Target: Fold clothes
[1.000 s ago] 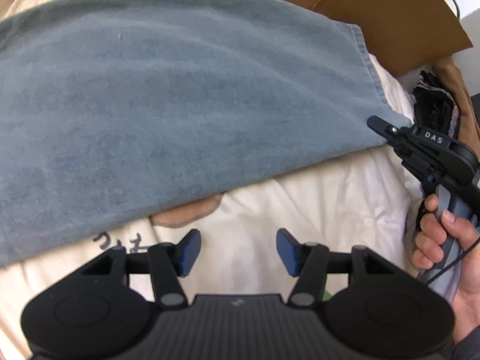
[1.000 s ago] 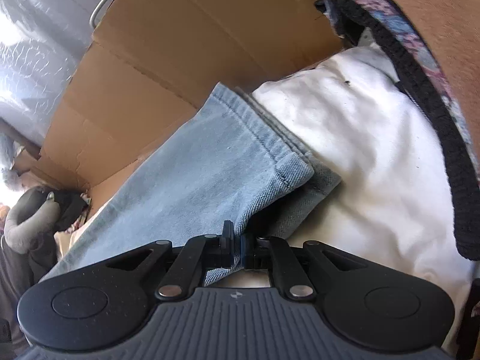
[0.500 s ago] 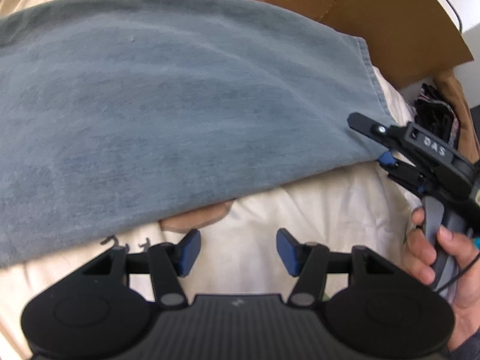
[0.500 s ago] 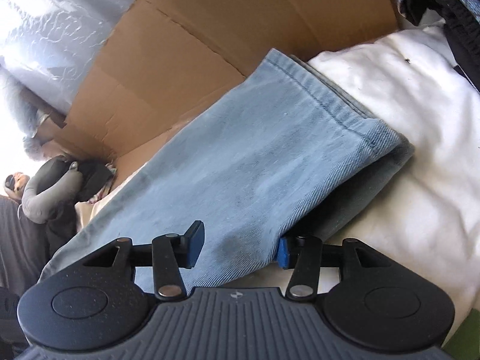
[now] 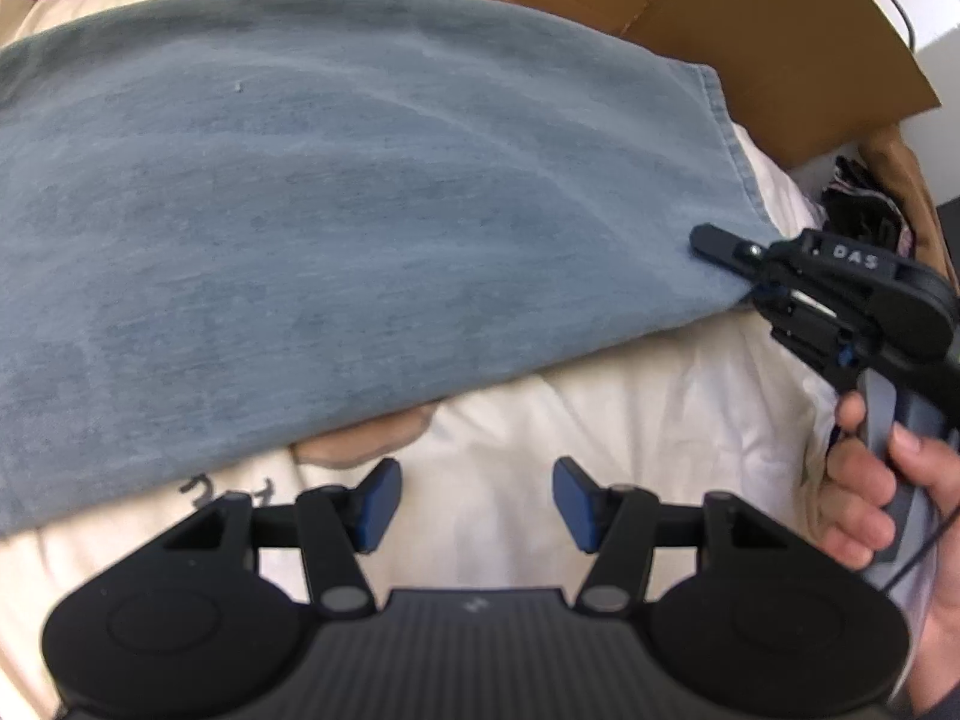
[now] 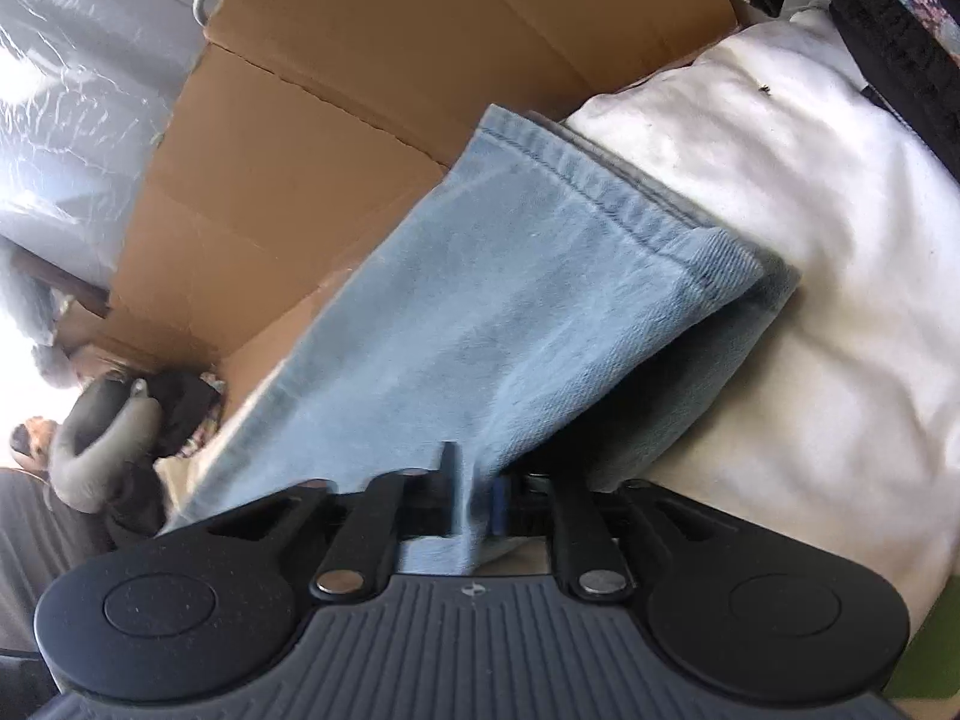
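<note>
Right tool [image 6: 474,504] has reclosed on the jeans [image 6: 510,324]; left tool [image 5: 471,504] unchanged.

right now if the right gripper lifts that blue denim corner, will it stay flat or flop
Likely flop: the blue denim lies in soft doubled layers, already bending where the right gripper pinches it. Probably heavyish, since it is a wide thick spread, so the far side may drag. The left gripper is open, supporting nothing.
</note>
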